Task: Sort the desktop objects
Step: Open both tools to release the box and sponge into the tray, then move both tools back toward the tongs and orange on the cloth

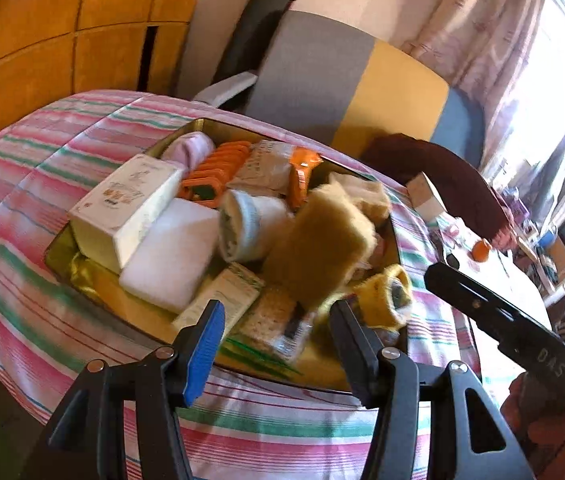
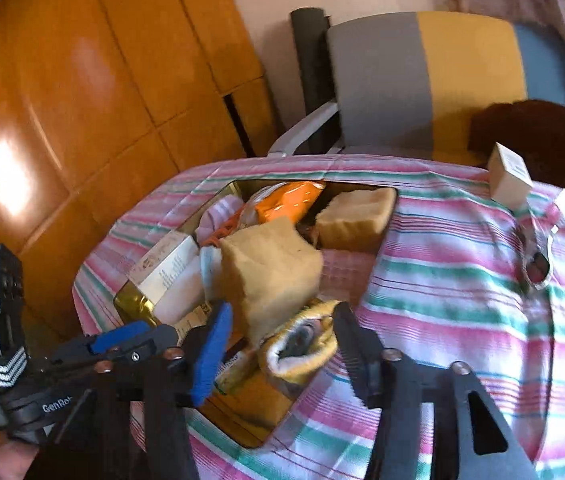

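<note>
Your left gripper (image 1: pixel 278 334) and right gripper (image 2: pixel 282 352) both hang with jaws apart, empty, over the tin (image 1: pixel 62 258) on the counter (image 2: pixel 442 280). Only your right view shows sunglasses (image 2: pixel 538 268); only your left, orange clips (image 1: pixel 218 172).

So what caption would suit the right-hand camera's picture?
Open right gripper above a rolled yellow sock in a crowded gold tray on a striped tablecloth.

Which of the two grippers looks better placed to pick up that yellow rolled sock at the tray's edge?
Probably the right. The yellow rolled sock lies straight between the right gripper's open jaws, while the left gripper points beside it, at packets in the tray.
</note>
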Tool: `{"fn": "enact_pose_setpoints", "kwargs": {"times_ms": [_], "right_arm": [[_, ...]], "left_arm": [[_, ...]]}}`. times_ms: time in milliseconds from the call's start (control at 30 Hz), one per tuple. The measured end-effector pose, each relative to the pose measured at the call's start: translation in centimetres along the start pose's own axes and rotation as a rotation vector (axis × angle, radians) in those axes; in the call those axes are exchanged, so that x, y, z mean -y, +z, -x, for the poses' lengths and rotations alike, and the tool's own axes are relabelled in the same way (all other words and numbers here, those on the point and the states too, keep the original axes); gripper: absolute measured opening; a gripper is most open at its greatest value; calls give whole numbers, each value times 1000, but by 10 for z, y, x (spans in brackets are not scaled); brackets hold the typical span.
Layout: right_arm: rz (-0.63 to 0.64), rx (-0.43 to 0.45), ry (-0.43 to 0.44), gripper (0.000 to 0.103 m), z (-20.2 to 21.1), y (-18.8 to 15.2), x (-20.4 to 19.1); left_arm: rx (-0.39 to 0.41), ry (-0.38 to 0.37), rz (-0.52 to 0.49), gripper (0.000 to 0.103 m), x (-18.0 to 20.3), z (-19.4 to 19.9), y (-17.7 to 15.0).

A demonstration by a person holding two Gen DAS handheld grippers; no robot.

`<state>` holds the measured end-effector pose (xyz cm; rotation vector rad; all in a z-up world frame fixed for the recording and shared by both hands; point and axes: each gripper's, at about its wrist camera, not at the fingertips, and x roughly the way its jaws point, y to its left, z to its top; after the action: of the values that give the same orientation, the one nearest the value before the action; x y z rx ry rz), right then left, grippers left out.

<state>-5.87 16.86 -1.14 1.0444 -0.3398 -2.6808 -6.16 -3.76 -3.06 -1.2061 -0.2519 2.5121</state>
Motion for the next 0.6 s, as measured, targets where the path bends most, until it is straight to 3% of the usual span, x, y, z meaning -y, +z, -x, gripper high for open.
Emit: {"fn": "enact_pose_setpoints", "kwargs": {"times_ms": [367,600], "right_arm": [[-90,2,-31,56,17,-17,44],[-208,30,-79,57,38,-30,99]], "left_arm": [[-32,-13,-112,56,54,-5,-1],[-55,-5,-216,56,104,-21,3]]}}
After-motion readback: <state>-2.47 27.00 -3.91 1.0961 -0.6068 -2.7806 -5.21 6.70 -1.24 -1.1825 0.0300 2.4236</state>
